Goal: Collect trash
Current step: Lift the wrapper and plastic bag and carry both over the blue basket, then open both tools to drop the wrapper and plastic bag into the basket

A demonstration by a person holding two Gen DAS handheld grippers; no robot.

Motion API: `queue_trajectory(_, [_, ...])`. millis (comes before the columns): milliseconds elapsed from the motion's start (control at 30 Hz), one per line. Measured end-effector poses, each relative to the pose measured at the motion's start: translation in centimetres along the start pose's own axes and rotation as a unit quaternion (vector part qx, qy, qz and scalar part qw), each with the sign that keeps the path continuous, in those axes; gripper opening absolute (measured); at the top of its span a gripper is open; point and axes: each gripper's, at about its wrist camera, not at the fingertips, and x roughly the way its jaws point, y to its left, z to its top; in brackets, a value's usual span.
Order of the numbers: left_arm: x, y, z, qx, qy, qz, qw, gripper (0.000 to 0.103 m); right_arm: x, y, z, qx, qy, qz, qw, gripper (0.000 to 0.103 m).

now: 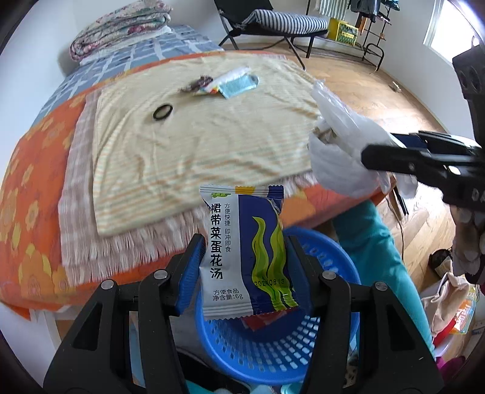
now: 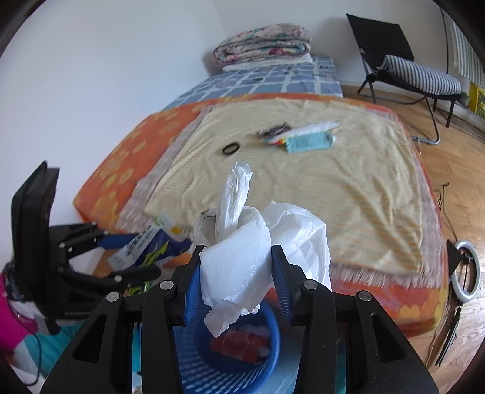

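My left gripper [image 1: 245,242] is shut on a blue and white soup packet [image 1: 242,251] and holds it upright above the blue mesh basket [image 1: 272,354]. My right gripper [image 2: 236,257] is shut on a crumpled white plastic bag [image 2: 239,266], also above the basket [image 2: 266,357], which holds a red wrapper [image 2: 239,345]. Each gripper shows in the other's view: the right one [image 1: 391,154] with the bag [image 1: 339,145], the left one [image 2: 133,257] with the packet [image 2: 148,248]. On the yellow towel [image 1: 212,133] far off lie a light blue packet [image 1: 239,86], a white wrapper [image 1: 230,75], a dark scrap [image 1: 197,85] and a black ring [image 1: 162,112].
The bed has an orange flowered cover [image 1: 27,212] and a folded quilt [image 1: 121,27] at its far end. A black folding chair with a striped cushion [image 1: 288,24] stands on the wooden floor [image 1: 379,88]. A ring light [image 2: 468,269] stands by the bed's right side.
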Motion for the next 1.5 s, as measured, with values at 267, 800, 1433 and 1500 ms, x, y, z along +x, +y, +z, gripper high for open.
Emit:
queue_trajectory(267, [1.2,-0.2,-3.3,0.0,0.03,-0.005,0.9995,0.055,0.9,1.4,-4.4,-0.002,0.034,0.005,0.999,0.04])
queue_trajectory(800, [3.8,-0.5,-7.8,0.001,0.083,-0.008,0.9965,0.056,3.3,2.3,-8.8,0.003,0.079,0.004,0.997,0.041])
queue_trajectory(1433, [5.7,-1.1,-9.0,0.005,0.113,-0.009,0.9935,0.056,5.8,2.2,-10.7,0.012,0.116,0.0,0.993,0.043])
queue_trajectory(1500, [5.8,-1.2,-9.0,0.006,0.114,-0.008,0.9934,0.056,5.9,2.1,-10.9,0.013,0.12,0.0,0.993,0.046])
